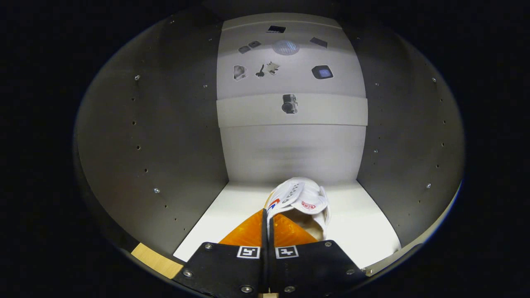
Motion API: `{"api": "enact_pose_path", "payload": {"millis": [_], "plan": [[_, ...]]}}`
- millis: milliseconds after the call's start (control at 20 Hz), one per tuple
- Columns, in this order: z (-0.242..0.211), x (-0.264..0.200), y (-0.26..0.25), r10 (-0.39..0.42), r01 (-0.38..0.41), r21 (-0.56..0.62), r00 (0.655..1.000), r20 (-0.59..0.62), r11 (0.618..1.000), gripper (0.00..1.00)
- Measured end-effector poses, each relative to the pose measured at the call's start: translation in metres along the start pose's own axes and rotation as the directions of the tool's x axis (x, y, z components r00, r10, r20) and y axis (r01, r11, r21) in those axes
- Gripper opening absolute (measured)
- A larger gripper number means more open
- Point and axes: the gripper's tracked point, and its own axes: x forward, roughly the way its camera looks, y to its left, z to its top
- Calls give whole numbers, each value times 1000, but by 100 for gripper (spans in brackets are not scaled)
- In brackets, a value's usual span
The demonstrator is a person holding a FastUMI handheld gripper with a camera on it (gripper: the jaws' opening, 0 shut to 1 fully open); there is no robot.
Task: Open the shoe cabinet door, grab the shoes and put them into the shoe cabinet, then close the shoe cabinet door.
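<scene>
White shoe [301, 200] lengthwise pointing into the shoe cabinet [157, 136], heel collar pinched in gripper [267, 217].

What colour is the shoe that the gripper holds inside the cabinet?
Mostly white, with small red and blue marks; the gripper view shows the shoe pinched between the closed fingers of the gripper.

- Pale back panel [292, 62] at the far end, lit brightest near its top.
- Grey side walls [165, 136] left and right, dotted with small holes.
- White floor board [364, 223] below.

The shoe [304, 200] sits in the cabinet [145, 145], pinched at its edge by the gripper [267, 221].
</scene>
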Motion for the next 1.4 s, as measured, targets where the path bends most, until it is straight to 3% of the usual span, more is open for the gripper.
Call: {"api": "enact_pose_path", "payload": {"millis": [200,400,650,850,1400], "plan": [[-7,5,6,0,0,-5,1000,-15,1000,3],[-10,8,11,0,0,0,1000,-17,1000,15],[-13,11,16,-11,11,-1,1000,-25,1000,46],[-11,5,22,-14,14,1,1000,-22,1000,61],[15,-32,28,-47,46,10,997,61,999,77]]}}
